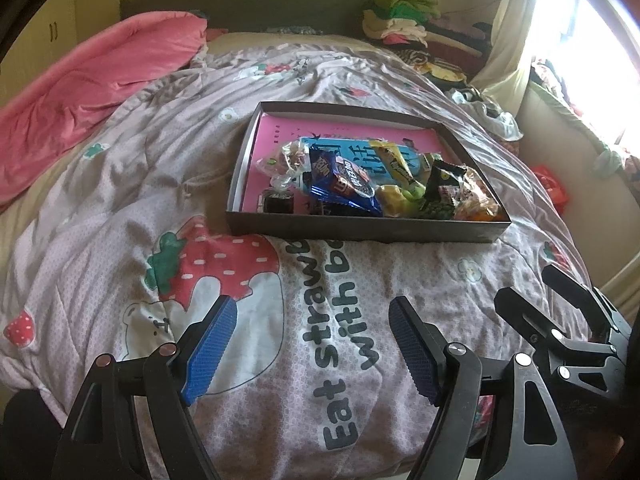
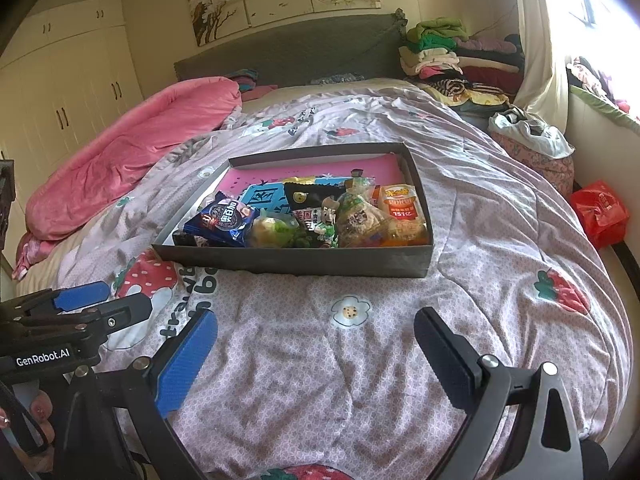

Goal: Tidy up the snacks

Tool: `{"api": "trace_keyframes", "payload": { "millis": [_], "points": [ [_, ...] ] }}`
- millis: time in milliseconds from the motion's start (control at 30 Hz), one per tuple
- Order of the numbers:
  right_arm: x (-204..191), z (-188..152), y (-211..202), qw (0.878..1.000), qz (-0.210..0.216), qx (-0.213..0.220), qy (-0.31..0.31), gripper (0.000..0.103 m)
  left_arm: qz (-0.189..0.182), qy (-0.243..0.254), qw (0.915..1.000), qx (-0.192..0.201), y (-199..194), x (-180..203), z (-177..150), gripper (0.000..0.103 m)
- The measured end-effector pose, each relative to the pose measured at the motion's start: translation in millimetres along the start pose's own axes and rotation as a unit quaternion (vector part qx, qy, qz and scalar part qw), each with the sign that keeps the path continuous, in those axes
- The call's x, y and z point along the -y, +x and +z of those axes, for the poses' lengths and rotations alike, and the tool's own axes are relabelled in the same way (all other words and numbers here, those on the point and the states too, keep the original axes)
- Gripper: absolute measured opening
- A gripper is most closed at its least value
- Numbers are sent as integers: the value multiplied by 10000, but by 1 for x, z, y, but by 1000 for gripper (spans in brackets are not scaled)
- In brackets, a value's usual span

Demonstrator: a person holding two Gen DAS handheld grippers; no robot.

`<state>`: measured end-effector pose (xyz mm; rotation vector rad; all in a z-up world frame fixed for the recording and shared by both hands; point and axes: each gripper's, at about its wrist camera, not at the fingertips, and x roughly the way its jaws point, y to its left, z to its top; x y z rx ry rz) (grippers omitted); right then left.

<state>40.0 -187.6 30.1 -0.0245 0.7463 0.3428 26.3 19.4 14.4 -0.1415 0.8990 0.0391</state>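
Left wrist view first: your left gripper (image 1: pixel 312 344) hangs over the strawberry quilt (image 1: pixel 120 200) with its blue pads spread wide and only printed fabric between them, so it's released, holding nothing. Straight ahead and a little to the right of it, well apart from the fingertips, sits the dark shallow box (image 1: pixel 360 232) on the bed, snacks heaped toward its near right corner. You can pick out the blue cookie packet (image 1: pixel 340 184) lying near the front wall and a yellow wrapper (image 1: pixel 394 160) behind it. Your right gripper (image 1: pixel 560 304) shows at the right edge, black fingers parted.

Over to the right wrist view: your right gripper (image 2: pixel 316 340) is also open and empty above the quilt (image 2: pixel 320 360), the box (image 2: pixel 304 266) ahead of it and clear of both pads. Inside, the blue cookie packet (image 2: pixel 224 224) lies at the left, an orange-labelled bag (image 2: pixel 402 208) at the right.
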Motion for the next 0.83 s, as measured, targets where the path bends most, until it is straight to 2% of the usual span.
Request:
{"api": "trace_keyframes", "payload": {
  "millis": [233,433,567,667,767,833],
  "points": [
    [7,-1,1,10000,-35,11,84,100,108,74,9999,106,0,0,0,79],
    [14,2,7,9998,-97,-3,163,100,278,146,9995,6,11,-1,2,79],
    [23,5,9,9995,-179,24,267,100,66,-10,10000,72,14,-9,9,79],
    [42,11,12,9978,-393,94,534,102,-33,-225,9992,334,11,-23,17,79],
    [70,21,16,9942,-727,152,783,102,194,-369,9961,783,5,-44,31,79],
    [93,30,20,9902,-1001,153,965,102,424,-466,9944,852,9,-66,44,80]
  ]
}}
